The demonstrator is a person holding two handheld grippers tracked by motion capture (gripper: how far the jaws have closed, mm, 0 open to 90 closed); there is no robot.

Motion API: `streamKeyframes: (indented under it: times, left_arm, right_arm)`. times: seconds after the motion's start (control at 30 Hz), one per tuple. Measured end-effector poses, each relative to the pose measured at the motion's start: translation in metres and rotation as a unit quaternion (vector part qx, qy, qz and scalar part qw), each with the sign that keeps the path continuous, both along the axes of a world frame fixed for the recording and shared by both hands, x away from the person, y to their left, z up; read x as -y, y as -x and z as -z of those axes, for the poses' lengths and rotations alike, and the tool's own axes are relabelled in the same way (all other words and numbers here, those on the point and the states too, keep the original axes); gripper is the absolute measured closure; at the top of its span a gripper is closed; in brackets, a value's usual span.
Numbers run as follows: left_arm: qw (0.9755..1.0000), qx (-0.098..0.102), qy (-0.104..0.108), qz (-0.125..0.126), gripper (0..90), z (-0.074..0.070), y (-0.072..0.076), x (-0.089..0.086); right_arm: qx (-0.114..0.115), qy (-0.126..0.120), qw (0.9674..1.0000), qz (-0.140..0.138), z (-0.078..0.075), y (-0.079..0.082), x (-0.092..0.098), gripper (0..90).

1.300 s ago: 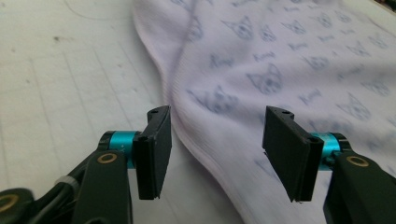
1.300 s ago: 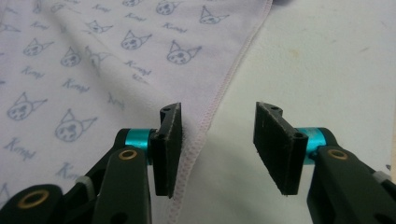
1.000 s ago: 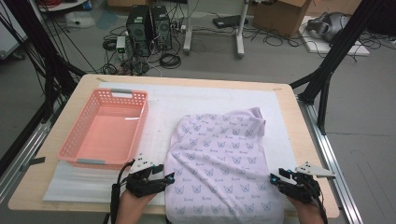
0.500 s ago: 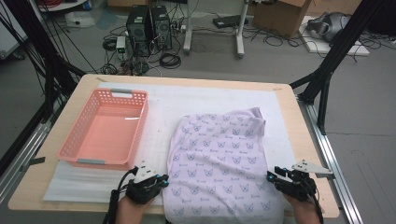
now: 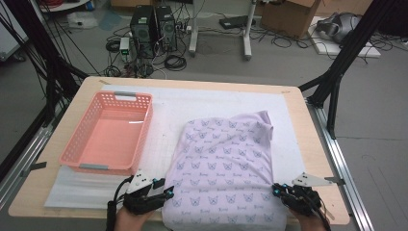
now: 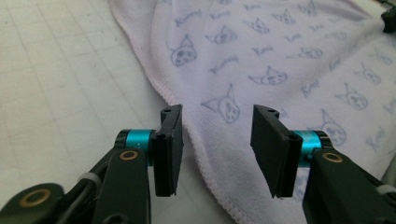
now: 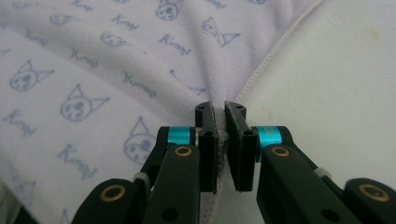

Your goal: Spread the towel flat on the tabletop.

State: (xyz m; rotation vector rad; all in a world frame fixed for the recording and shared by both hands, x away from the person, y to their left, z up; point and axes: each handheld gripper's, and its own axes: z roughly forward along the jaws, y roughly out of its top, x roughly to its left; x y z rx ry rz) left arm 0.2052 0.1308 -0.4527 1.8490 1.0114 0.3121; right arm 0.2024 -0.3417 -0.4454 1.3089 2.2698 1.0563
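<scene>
A lilac towel (image 5: 226, 159) printed with cat faces lies spread on the white mat, and its near edge reaches the table's front. My left gripper (image 5: 166, 193) sits at the towel's near left corner. In the left gripper view this gripper (image 6: 217, 140) has just been opening, and the towel's hemmed edge (image 6: 205, 163) lies under the gap, untouched by the pads. My right gripper (image 5: 278, 191) is at the near right corner. In the right gripper view its jaws (image 7: 221, 140) have just closed and pinch a fold of the towel's hem (image 7: 93, 70).
A pink plastic basket (image 5: 144, 130) stands to the left of the towel, with nothing in it. A white foam mat (image 5: 216, 98) covers most of the wooden table (image 5: 308, 125). Black frame legs, computers and cables stand on the floor beyond.
Both grippers stay at the towel's near corners. The left one has slipped slightly toward the table's front edge.
</scene>
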Motion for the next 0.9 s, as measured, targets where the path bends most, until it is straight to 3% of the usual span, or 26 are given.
streamKeyframes:
  times: [0.13, 0.2, 0.27, 0.33, 0.43, 0.47, 0.53, 0.57, 0.6, 0.63, 0.73, 0.9]
  left_arm:
    - [0.9999, 0.003, 0.017, -0.001, 45.3, -0.002, -0.003, 0.001]
    - [0.9998, 0.002, 0.021, 0.002, 44.9, -0.003, -0.006, 0.004]
    - [0.9997, -0.003, 0.021, 0.007, 44.2, -0.002, -0.009, 0.008]
    - [0.9997, -0.013, 0.013, 0.017, 43.6, 0.000, -0.011, 0.015]
    - [0.9991, -0.026, -0.005, 0.034, 44.0, 0.004, -0.013, 0.024]
    - [0.9993, -0.015, -0.016, 0.031, 44.4, 0.005, -0.010, 0.028]
    - [0.9987, 0.004, -0.045, 0.024, 53.1, 0.004, -0.007, 0.031]
    - [0.9981, 0.011, -0.058, 0.019, 63.9, 0.004, -0.005, 0.030]
    - [0.9979, 0.012, -0.061, 0.016, 77.9, 0.004, -0.004, 0.029]
    - [0.9983, 0.007, -0.056, 0.014, 85.8, 0.004, -0.004, 0.027]
    - [0.9980, 0.000, -0.062, 0.013, 88.3, 0.002, 0.006, 0.024]
    - [0.9984, -0.014, -0.045, 0.029, 88.0, 0.001, 0.025, 0.009]
  right_arm:
    - [-0.010, -0.001, 1.0000, 0.000, -0.002, 0.015, 0.009, 81.3]
    - [0.000, -0.003, 1.0000, -0.002, -0.002, 0.019, 0.009, 69.2]
    - [0.011, -0.017, 0.9997, 0.013, -0.005, 0.018, 0.010, 62.0]
    - [0.025, -0.026, 0.9990, 0.028, -0.007, 0.016, 0.013, 56.1]
    - [0.026, -0.031, 0.9983, 0.041, -0.007, 0.013, 0.016, 55.7]
    - [0.029, -0.031, 0.9982, 0.043, -0.006, 0.013, 0.017, 55.7]
    - [0.025, -0.035, 0.9979, 0.049, -0.006, 0.012, 0.018, 55.9]
    - [0.027, -0.035, 0.9978, 0.050, -0.006, 0.011, 0.019, 56.0]
    - [0.026, -0.037, 0.9976, 0.052, -0.006, 0.011, 0.019, 56.1]
    - [0.027, -0.036, 0.9976, 0.052, -0.006, 0.010, 0.019, 56.3]
    - [0.028, -0.035, 0.9978, 0.049, -0.006, 0.008, 0.017, 57.8]
    - [0.024, -0.034, 0.9981, 0.045, -0.005, 0.005, 0.013, 58.6]
